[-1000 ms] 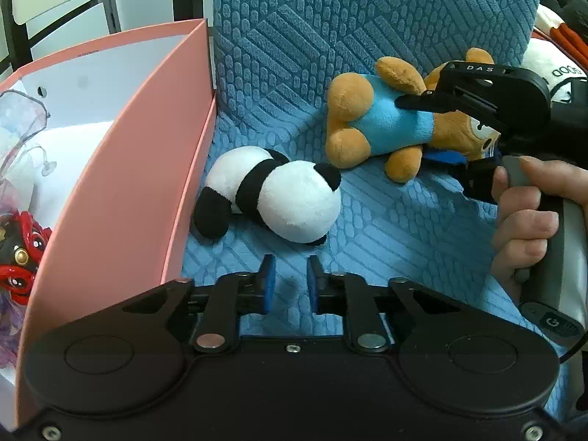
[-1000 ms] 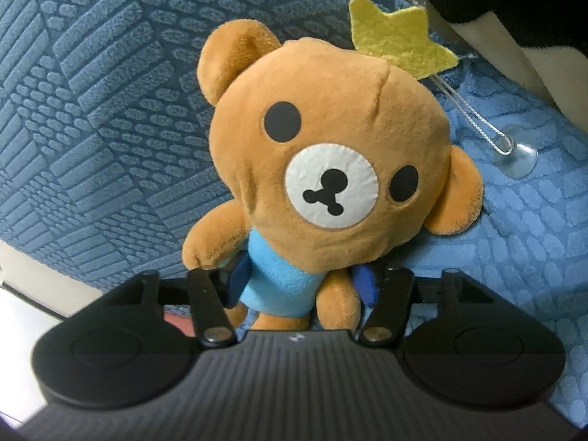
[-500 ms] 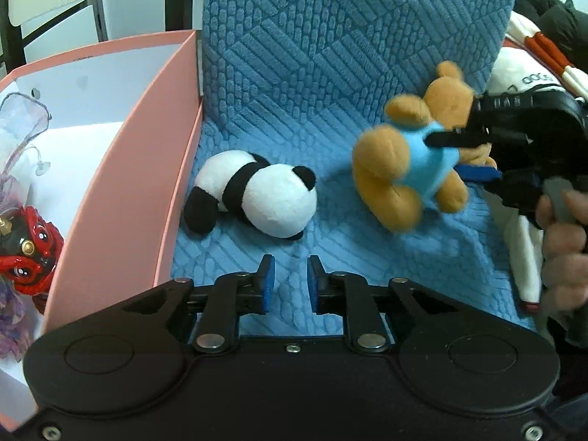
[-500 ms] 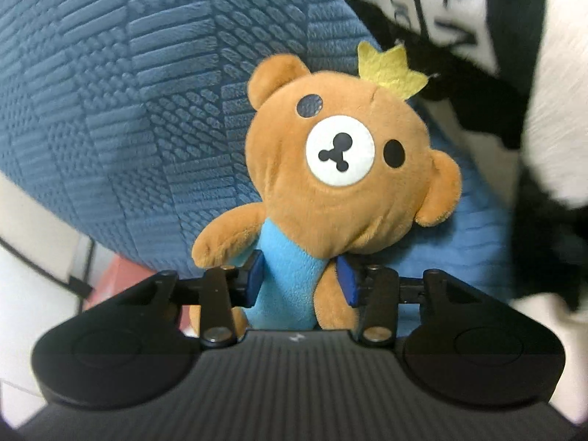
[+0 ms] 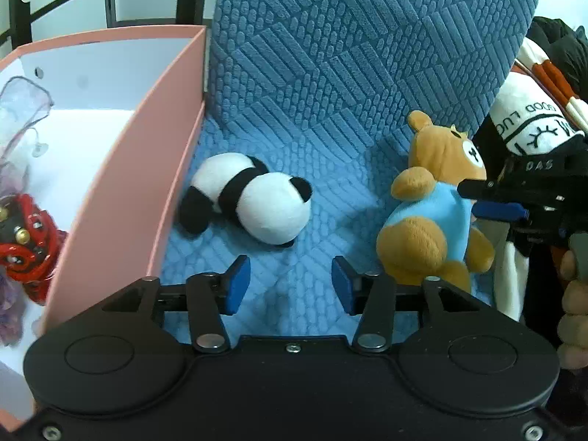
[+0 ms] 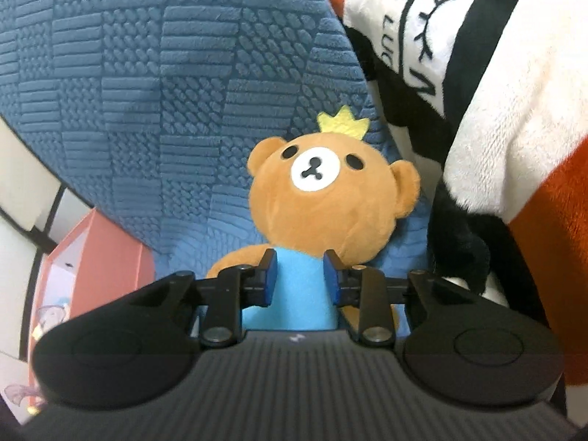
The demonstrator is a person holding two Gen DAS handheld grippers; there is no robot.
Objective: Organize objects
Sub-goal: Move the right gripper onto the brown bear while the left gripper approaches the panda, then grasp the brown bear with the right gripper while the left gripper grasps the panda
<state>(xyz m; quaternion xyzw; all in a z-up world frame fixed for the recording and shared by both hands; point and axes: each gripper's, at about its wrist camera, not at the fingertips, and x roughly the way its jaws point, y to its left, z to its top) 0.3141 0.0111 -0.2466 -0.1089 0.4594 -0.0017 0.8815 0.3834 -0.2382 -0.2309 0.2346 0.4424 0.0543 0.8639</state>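
Two tools are being used here, and only one is carrying anything. The right tool point(image 6: 299, 275) is being kept clenched on the bear point(image 6: 323, 198): its blue pads point(image 6: 270, 275) are being pressed into the light-blue shirt at the waist, one on each side, probably because the narrow, soft torso gives a firmer hold than the big round head. In the left wrist view the bear point(image 5: 433, 213) is being held upright at the right end of the blue cushion point(image 5: 294, 294), close to the striped blanket point(image 5: 529, 125); whether its feet are touching the cushion cannot be told. The right tool point(image 5: 492, 198) is being reached in from the right, roughly level, with the person's hand point(image 5: 573, 294) wrapped round the grip below it.

The left tool point(image 5: 286, 286) is being held released, its pads wide apart with nothing between them, low over the front of the cushion and pointed toward the panda point(image 5: 253, 202). The panda is lying on its side just beside the pink wall of the box point(image 5: 147, 198), with its head toward the bear. A red toy point(image 5: 25, 235) is already lying inside the box, so the box is judged to be where the plush toys are being gathered. The panda is judged to be the left tool's target, while the bear is being carried by the right.
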